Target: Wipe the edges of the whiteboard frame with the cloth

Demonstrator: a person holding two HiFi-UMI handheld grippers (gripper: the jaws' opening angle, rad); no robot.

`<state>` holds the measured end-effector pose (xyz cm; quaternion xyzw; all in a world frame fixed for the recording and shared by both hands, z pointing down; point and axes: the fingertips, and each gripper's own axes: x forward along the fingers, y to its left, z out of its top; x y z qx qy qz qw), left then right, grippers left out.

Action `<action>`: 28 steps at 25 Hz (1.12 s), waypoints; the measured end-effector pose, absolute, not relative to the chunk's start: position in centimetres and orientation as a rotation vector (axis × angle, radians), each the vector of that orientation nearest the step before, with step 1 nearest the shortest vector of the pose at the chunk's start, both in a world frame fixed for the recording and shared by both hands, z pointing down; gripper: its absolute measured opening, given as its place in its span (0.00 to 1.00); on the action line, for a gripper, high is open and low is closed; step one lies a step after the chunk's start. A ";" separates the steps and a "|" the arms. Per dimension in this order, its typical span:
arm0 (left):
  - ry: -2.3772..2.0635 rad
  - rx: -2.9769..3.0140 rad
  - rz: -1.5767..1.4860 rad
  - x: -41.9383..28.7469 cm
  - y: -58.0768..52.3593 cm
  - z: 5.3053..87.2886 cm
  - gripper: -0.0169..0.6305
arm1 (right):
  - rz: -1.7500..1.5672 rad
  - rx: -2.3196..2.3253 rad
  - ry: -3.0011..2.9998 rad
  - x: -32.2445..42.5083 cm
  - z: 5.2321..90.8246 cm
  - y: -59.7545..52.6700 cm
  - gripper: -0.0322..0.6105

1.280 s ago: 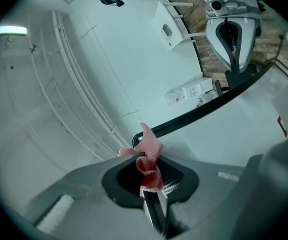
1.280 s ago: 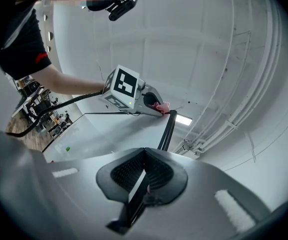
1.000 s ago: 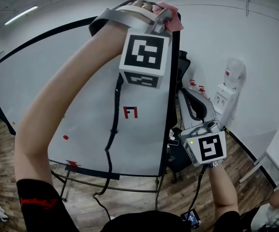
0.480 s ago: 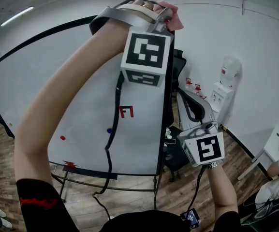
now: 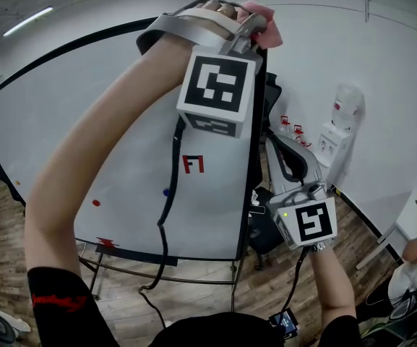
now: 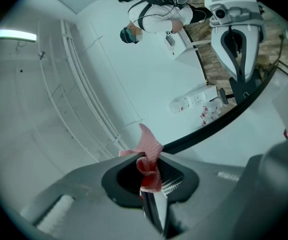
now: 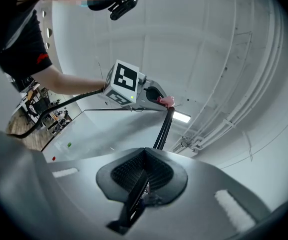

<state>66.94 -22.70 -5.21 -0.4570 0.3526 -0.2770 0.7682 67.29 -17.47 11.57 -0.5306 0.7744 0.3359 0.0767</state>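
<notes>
My left gripper, jaws clenched on the pink cloth between them, has barely shifted from the whiteboard frame's top corner, so I judge wiping lingers there; my right gripper jaws grip its side edge.

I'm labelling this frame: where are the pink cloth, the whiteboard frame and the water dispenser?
pink cloth (image 5: 266,24), head view, its bunched part at the board's top corner.
whiteboard frame (image 5: 253,165), head view, its black right edge.
water dispenser (image 5: 336,147), head view, its white body.
</notes>
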 end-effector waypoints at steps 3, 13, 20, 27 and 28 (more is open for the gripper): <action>0.752 -1.049 -0.577 66.0 -22.0 -4.6 0.09 | 0.990 -1.574 2.336 66.6 11.9 -18.0 0.05; 0.757 -1.295 -0.414 59.1 -20.7 1.1 0.09 | 0.939 -1.489 2.385 62.1 13.3 -19.9 0.05; 0.762 -1.468 -0.305 53.2 -19.8 6.4 0.09 | 0.856 -1.440 2.409 57.6 13.8 -20.8 0.05; 0.840 -1.705 -0.215 47.5 -19.5 12.9 0.09 | 0.793 -1.421 2.451 53.6 15.9 -21.4 0.05; 0.854 -1.736 -0.215 46.6 -19.7 13.8 0.09 | 0.778 -1.420 2.456 53.0 16.2 -21.4 0.05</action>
